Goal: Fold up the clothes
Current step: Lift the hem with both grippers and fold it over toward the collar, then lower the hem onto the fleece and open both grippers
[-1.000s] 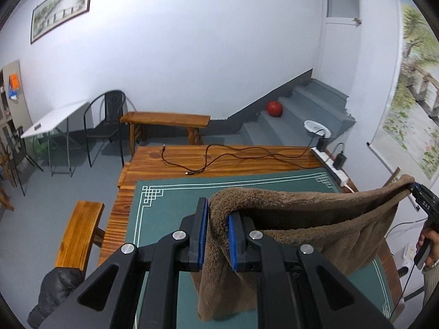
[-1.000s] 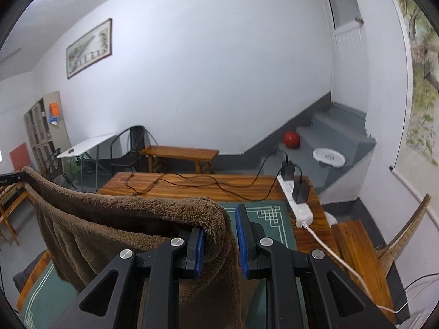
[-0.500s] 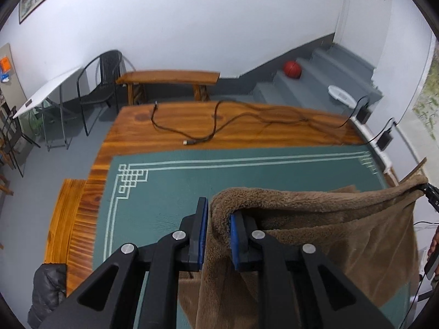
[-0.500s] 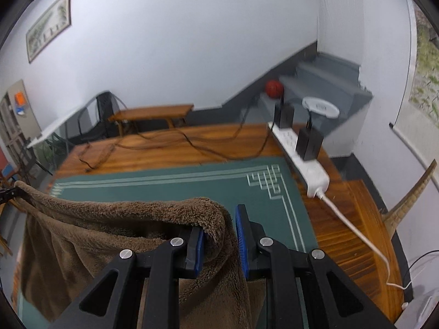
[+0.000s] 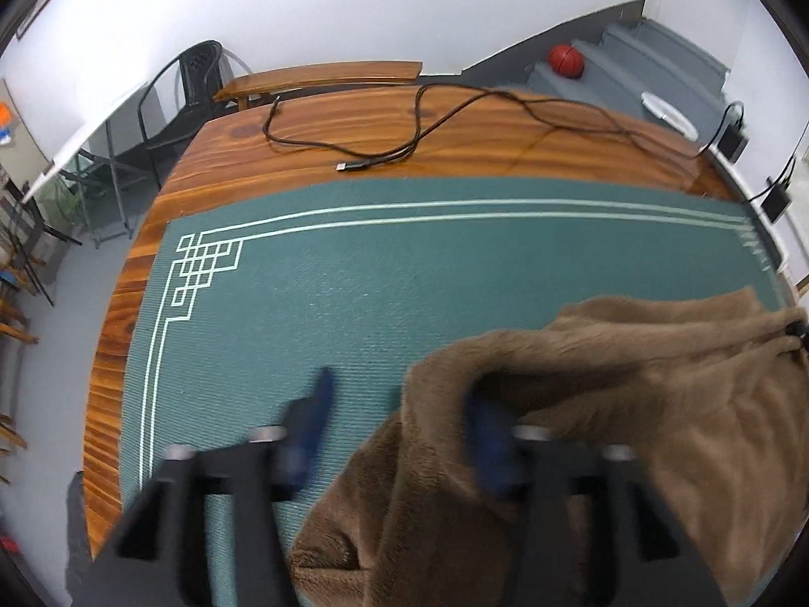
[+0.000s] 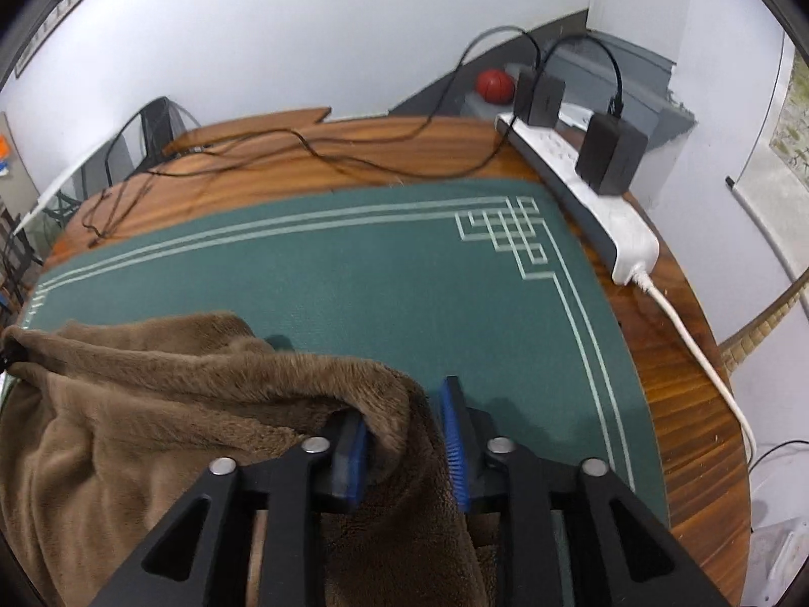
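A brown fleece garment [image 5: 607, 379] lies partly bunched on the green mat [image 5: 354, 278], its top edge stretched between both grippers. My left gripper [image 5: 399, 387] is blurred and open, its jaws spread wide. The garment's corner hangs over the right-hand finger [image 5: 485, 435] only. In the right wrist view the garment [image 6: 151, 404] fills the lower left. My right gripper [image 6: 402, 399] is shut on its other corner, low over the mat [image 6: 379, 278].
The mat lies on a wooden table [image 5: 455, 141]. A black cable [image 5: 354, 166] trails across the far strip of wood. A white power strip [image 6: 581, 192] with two black chargers runs along the right edge. Beyond are a bench [image 5: 323, 76], a chair and stairs with a red ball [image 5: 566, 61].
Both grippers have dropped from a raised hold down toward the mat, so the hanging garment now rests on it. The left gripper's jaws have sprung apart and let go of the corner.
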